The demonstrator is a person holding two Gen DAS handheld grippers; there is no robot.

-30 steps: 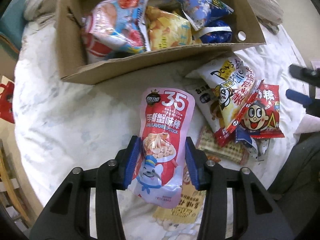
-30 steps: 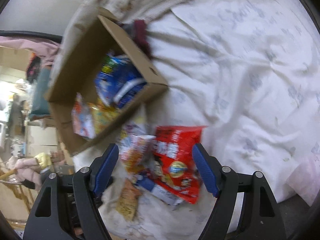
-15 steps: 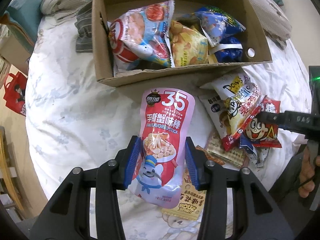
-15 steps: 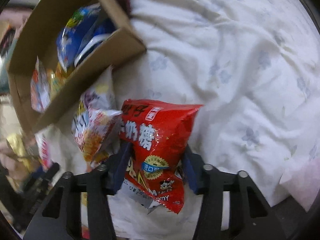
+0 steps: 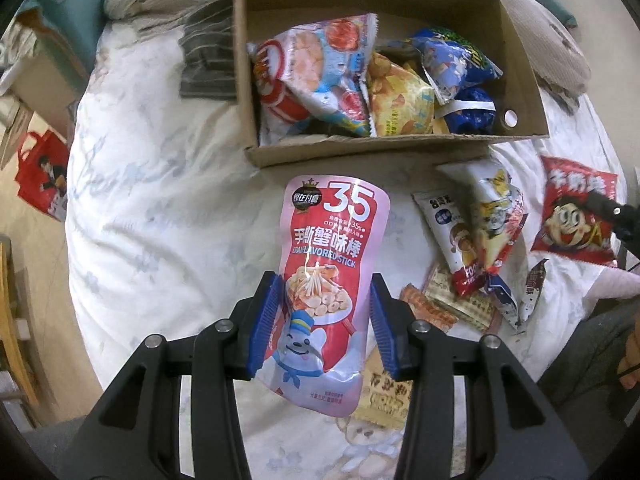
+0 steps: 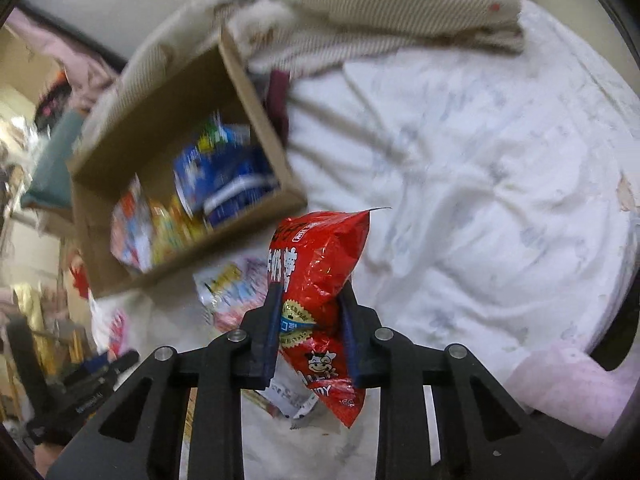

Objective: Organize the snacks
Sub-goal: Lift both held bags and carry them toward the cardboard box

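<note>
My left gripper (image 5: 326, 324) is shut on a pink crab-stick pouch (image 5: 332, 256), held above the white bedsheet just in front of the cardboard box (image 5: 384, 148). Inside the box lie several snack bags (image 5: 320, 76). My right gripper (image 6: 309, 336) has its jaws closing on a red candy bag (image 6: 320, 264), lifted off the bed; the blue pads press its sides. That red candy bag (image 5: 572, 216) also shows at the right of the left wrist view, with the right gripper's dark finger across it. The cardboard box (image 6: 180, 80) sits up and to the left in the blurred right wrist view.
Several loose snack packets (image 5: 480, 232) lie on the sheet (image 5: 168, 208) right of the pink pouch. A striped blanket (image 6: 380, 12) is bunched behind the box. A red bag (image 5: 40, 176) stands off the bed's left side.
The right gripper closed onto the red candy bag and raised it off the bed. The left gripper rose slightly with the pink pouch, bringing the box more fully into view.
</note>
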